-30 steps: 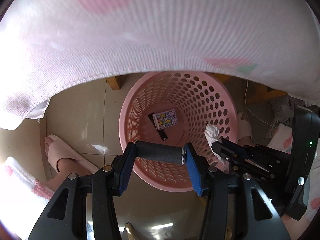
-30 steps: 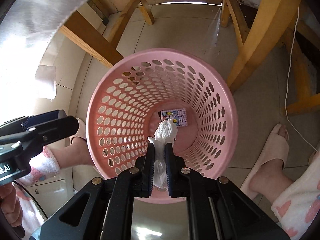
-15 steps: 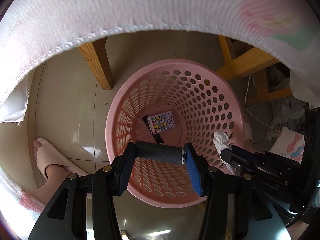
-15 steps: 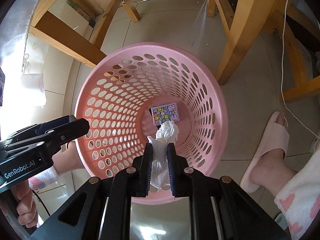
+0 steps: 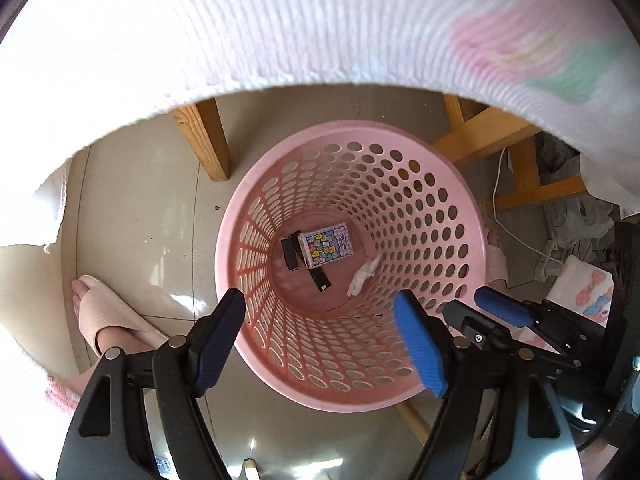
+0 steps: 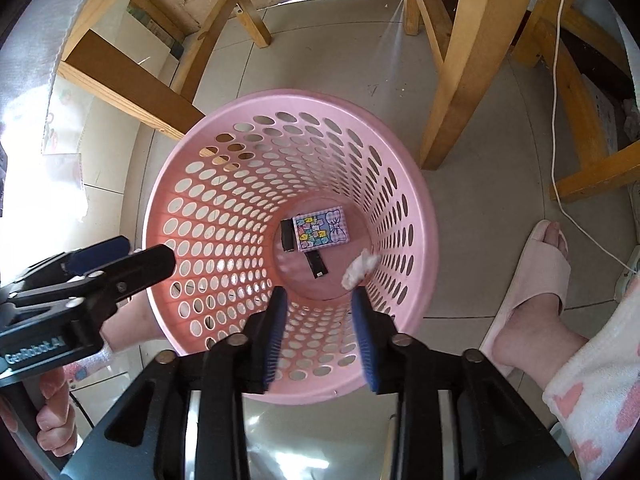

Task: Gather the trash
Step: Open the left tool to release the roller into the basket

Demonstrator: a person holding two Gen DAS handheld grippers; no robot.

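A pink perforated basket [image 5: 224, 248] [image 6: 280, 98] stands on the tiled floor under both grippers. On its bottom lie a patterned little box [image 5: 328, 245] [image 6: 322, 232], a black strip [image 5: 320, 280] [image 6: 316, 266] and a dark piece [image 5: 290, 254] [image 6: 286, 236] beside the box. A crumpled white tissue [image 5: 362, 276] [image 6: 360, 266] rests at the bottom right of the basket. My left gripper [image 5: 317, 298] [image 6: 140, 252] hangs over the near rim, its jaws opening with nothing between them. My right gripper [image 6: 319, 296] [image 5: 480, 310] is beside it, jaws also opening and empty.
Wooden furniture legs [image 6: 468, 64] [image 5: 208, 140] stand behind the basket. A white cable [image 6: 556, 120] runs along the floor at right. The person's slippered feet [image 6: 532, 276] [image 5: 108, 312] flank the basket. A white knitted cloth [image 5: 280, 20] hangs across the top of the left wrist view.
Both grippers opened. The tissue left the right jaws and now lies in the basket. The dark roll is gone from between the left jaws.
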